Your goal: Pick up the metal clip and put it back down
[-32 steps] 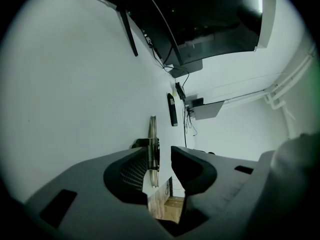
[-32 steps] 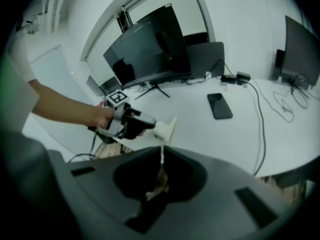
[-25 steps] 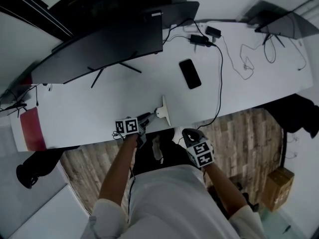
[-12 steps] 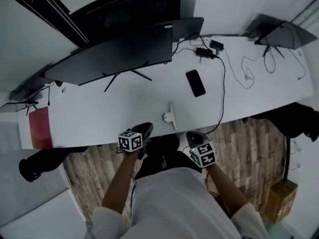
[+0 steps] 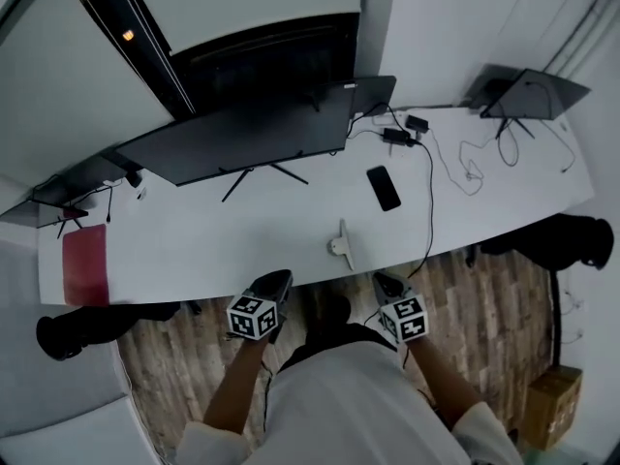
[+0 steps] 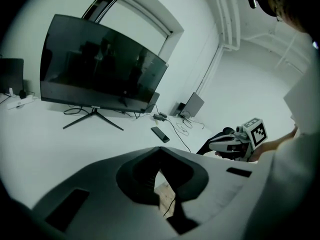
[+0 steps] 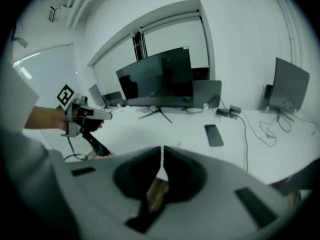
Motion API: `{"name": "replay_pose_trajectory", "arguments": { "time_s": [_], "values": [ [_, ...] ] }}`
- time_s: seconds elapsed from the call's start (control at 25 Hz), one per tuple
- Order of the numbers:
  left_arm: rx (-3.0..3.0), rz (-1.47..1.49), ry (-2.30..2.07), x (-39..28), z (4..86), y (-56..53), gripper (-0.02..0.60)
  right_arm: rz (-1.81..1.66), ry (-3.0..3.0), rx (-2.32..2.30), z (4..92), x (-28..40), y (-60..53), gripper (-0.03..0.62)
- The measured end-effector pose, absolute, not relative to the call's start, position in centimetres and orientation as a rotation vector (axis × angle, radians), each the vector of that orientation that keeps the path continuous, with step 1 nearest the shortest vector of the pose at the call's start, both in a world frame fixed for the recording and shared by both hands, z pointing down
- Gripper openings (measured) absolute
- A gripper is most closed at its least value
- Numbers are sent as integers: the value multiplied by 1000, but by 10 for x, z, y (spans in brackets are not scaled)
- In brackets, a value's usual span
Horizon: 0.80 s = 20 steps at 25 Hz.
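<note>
black fingers (image 6: 140, 179) of l gripper (image 5: 275, 282) just closed, nothing between. r gripper (image 5: 388, 282) fingers (image 7: 140, 174) also pressed together, empty. both hang off surface (image 5: 213, 240) edge. metal clip (image 5: 341, 245) lies on it near that edge.

Holds left claw (image 5: 274, 283) out ahead of bare left forearm (image 5: 235, 395), tips pointing forward and tilted down. Has just been closing its jaws, now pressed flat together with nothing between. Holds right claw (image 5: 387, 282) off to the right of left claw, roughly abreast and well apart, also nosed forward and down. Jaws there together too, only a hairline seam, nothing clamped. Trails right forearm (image 5: 438, 381) back behind that claw into a white sleeve (image 5: 475, 429). Carries marker cubes (image 5: 250, 318) on top of both claws.
</note>
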State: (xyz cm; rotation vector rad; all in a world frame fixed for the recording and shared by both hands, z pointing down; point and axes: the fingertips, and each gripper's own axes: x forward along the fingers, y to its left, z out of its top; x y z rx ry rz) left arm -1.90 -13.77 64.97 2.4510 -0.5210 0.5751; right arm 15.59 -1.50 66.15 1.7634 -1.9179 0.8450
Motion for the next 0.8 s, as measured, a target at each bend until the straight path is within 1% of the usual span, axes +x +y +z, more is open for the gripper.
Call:
{"name": "replay_pose_trajectory", "arguments": {
  "time_s": [0.2,0.48,0.8],
  "values": [
    [2513,519,-545,-45,622,-114,31,760,-1930,1789,640,140,-2,37],
    [2513,493,-557,-81,614,-84,31,678,-1925,1820,616,115,16,37],
    [2545,427,-571,-115,591,-51,31,634,-1902,1869,596,92,62,37]
  ]
}}
